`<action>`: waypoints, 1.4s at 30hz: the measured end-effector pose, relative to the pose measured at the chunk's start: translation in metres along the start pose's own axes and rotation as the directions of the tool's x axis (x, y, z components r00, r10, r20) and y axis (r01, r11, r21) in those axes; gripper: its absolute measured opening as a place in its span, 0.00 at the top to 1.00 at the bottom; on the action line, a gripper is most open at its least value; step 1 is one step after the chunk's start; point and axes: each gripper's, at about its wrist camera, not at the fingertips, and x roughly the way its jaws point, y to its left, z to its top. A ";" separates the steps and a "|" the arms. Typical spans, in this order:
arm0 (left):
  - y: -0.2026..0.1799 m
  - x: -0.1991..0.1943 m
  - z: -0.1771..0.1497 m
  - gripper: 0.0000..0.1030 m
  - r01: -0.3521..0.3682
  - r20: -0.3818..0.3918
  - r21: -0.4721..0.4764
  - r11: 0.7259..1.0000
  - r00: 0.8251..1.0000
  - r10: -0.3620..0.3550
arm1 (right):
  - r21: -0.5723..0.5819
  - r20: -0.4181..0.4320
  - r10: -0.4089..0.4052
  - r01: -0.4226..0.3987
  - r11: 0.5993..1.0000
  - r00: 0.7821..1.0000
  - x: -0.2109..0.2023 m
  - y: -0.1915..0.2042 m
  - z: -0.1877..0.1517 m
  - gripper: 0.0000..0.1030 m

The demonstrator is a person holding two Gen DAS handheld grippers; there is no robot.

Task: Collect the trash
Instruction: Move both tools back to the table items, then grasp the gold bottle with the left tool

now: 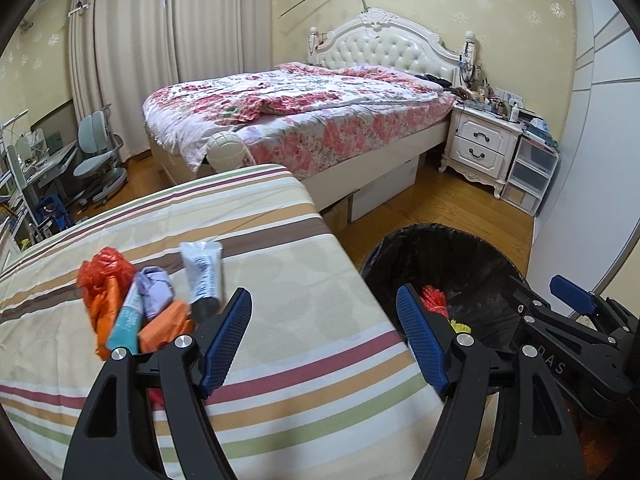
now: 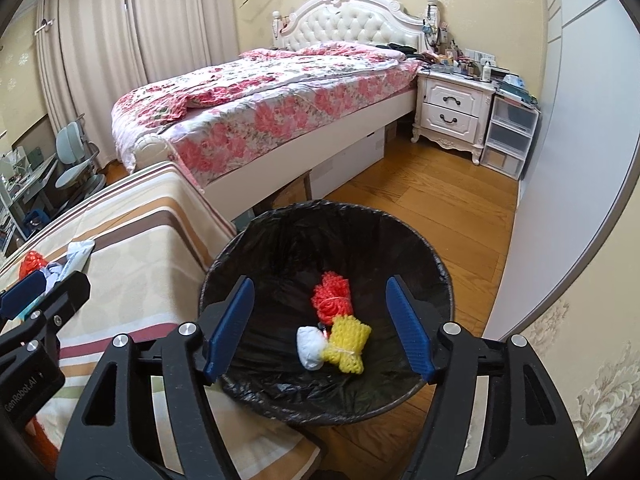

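Note:
A bin lined with a black bag [image 2: 280,248] stands on the wood floor beside the striped surface [image 1: 280,280]. Inside it lie a red foam net [image 2: 332,300], a yellow foam net [image 2: 348,340] and a white crumpled wad [image 2: 311,346]. My right gripper [image 2: 320,324] hangs open above the bin's mouth with nothing between its fingers. My left gripper [image 1: 324,340] is open too, over the striped surface's edge next to the bin [image 1: 460,264]. Left of it lies a trash pile: red plastic bag [image 1: 104,272], orange wrappers [image 1: 164,328], teal tube [image 1: 130,320], lilac paper [image 1: 154,288], white tube [image 1: 202,272].
A bed with a floral quilt [image 1: 300,116] stands behind. A white nightstand [image 1: 480,140] and clear plastic drawers [image 1: 528,176] line the right wall. A desk and grey chair [image 1: 96,152] are at far left. Wood floor [image 2: 420,216] surrounds the bin.

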 end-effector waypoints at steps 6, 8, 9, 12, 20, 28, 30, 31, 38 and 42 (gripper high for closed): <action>0.031 -0.017 -0.011 0.29 -0.047 0.011 -0.029 0.998 0.999 0.048 | -0.029 -0.010 0.045 -0.046 0.999 0.999 -0.008 0.025 -0.008 0.35; 0.044 -0.022 -0.015 0.29 -0.066 0.007 -0.047 0.997 0.998 0.066 | -0.044 -0.015 0.063 -0.063 0.997 0.998 -0.010 0.036 -0.011 0.35; 0.050 -0.024 -0.017 0.29 -0.075 0.006 -0.054 0.996 0.997 0.076 | -0.051 -0.017 0.069 -0.069 0.996 0.997 -0.011 0.040 -0.012 0.35; 0.069 -0.030 -0.024 0.29 -0.106 -0.003 -0.079 0.991 0.994 0.106 | -0.074 -0.025 0.090 -0.092 0.993 0.996 -0.014 0.056 -0.016 0.35; 0.110 -0.038 -0.040 0.29 -0.169 -0.032 -0.134 0.976 0.986 0.166 | -0.135 -0.050 0.143 -0.149 0.980 0.988 -0.021 0.094 -0.028 0.35; 0.134 -0.034 -0.055 0.29 -0.193 -0.082 -0.167 0.967 0.980 0.182 | -0.171 -0.069 0.167 -0.177 0.969 0.983 -0.023 0.116 -0.036 0.35; 0.136 -0.032 -0.057 0.29 -0.188 -0.093 -0.173 0.967 0.980 0.174 | -0.179 -0.074 0.170 -0.181 0.967 0.983 -0.022 0.120 -0.039 0.35; 0.136 -0.030 -0.058 0.29 -0.185 -0.099 -0.173 0.967 0.980 0.170 | -0.183 -0.077 0.172 -0.183 0.966 0.982 -0.022 0.122 -0.039 0.35; 0.139 -0.017 -0.062 0.38 -0.159 -0.151 -0.158 0.975 0.979 0.135 | -0.199 -0.092 0.179 -0.194 0.961 0.980 -0.019 0.132 -0.042 0.35; 0.138 -0.013 -0.065 0.47 -0.135 -0.175 -0.144 0.980 0.979 0.109 | -0.203 -0.100 0.182 -0.199 0.959 0.978 -0.017 0.135 -0.044 0.35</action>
